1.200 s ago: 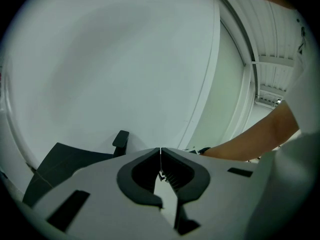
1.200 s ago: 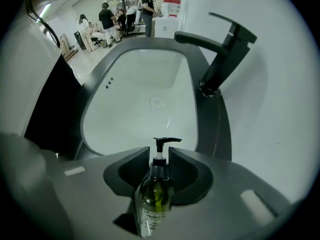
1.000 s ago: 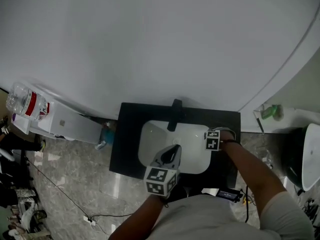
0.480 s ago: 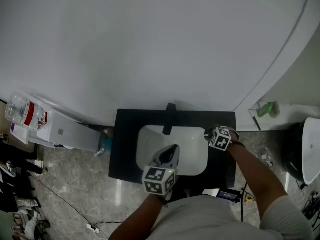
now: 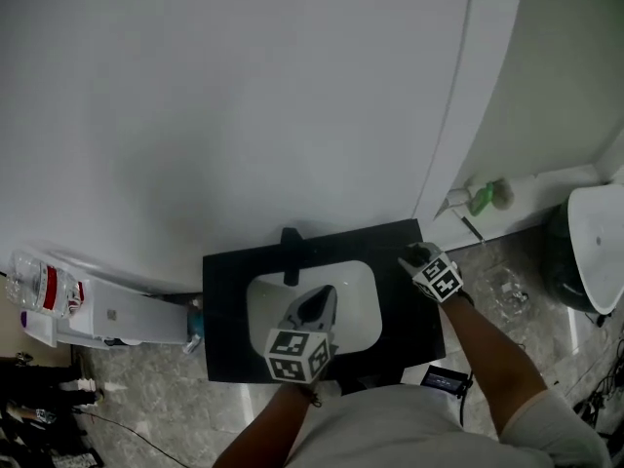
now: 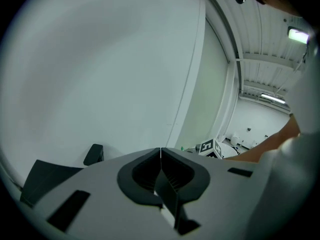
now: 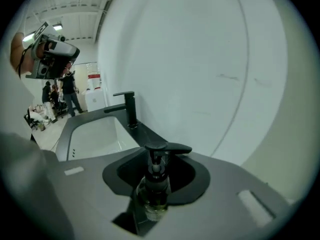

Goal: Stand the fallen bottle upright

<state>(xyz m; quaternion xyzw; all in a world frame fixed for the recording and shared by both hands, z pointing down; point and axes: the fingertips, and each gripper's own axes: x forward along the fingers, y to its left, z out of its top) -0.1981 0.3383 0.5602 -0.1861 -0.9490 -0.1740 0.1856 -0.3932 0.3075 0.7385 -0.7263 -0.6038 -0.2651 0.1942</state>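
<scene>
A clear pump bottle [image 7: 155, 196] with a black pump head [image 7: 167, 148] stands upright between the jaws of my right gripper [image 7: 156, 184], which is shut on its body. In the head view that gripper [image 5: 416, 257] hangs over the back right corner of the black counter [image 5: 224, 310], and the bottle is hidden under it. My left gripper [image 5: 317, 305] hovers above the white basin [image 5: 356, 291]. Its jaws are shut with nothing in them [image 6: 160, 156].
A black tap [image 5: 291, 252] stands behind the basin. A green bottle [image 5: 483, 198] sits on the ledge to the right, beside a white fixture [image 5: 595, 252]. A white cabinet [image 5: 127, 315] and water bottles [image 5: 39, 286] are on the left. People stand far off [image 7: 65, 91].
My right gripper has risen off the counter and rolled, so its marker cube shows a different face. My left gripper has shifted a little over the basin. The head view has swung.
</scene>
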